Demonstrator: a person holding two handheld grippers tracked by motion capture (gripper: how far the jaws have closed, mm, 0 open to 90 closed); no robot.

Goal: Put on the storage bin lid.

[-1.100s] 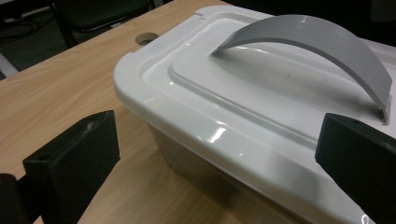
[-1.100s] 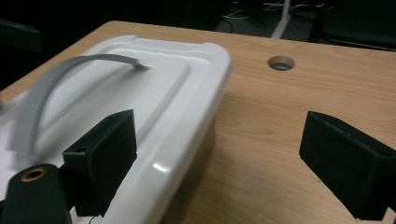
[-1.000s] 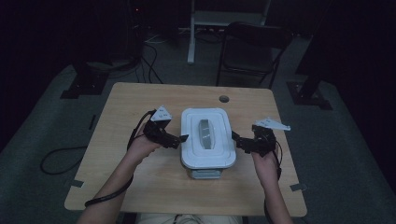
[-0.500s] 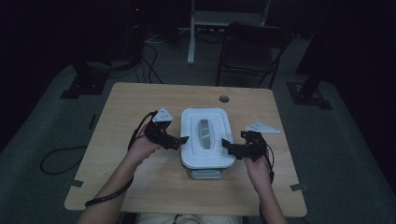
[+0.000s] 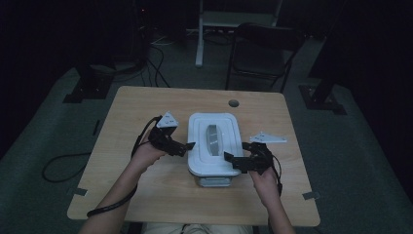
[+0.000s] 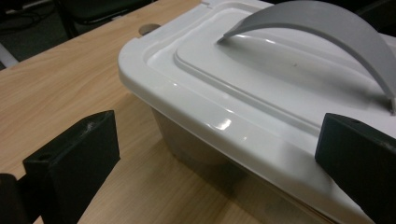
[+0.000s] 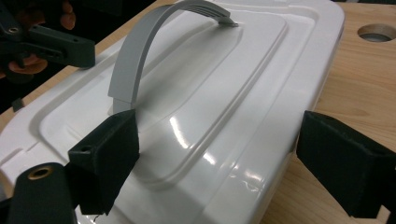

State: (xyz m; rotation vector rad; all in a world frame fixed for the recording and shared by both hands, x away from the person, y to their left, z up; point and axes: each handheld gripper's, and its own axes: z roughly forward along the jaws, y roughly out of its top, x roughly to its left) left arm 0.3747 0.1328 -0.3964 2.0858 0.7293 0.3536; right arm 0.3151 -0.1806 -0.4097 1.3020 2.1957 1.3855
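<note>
Two grippers flank white plastic lidded box [image 5: 213,146], mid-table, long axis running away from person. High view: left gripper [image 5: 187,146] and right gripper [image 5: 229,158] at opposite long rims. Left gripper view: jaws spread, straddling rim. Right gripper view: jaws spread over near lid corner, beside grey arched handle [image 7: 140,44].

Both forearms come in from the near edge, angled slightly inward. The left hand [image 5: 146,155] holds the left tool [image 5: 187,146] with jaws spread wide, pointing right. The right hand [image 5: 263,179] holds the right tool [image 5: 229,158], jaws likewise apart, pointing left.
</note>
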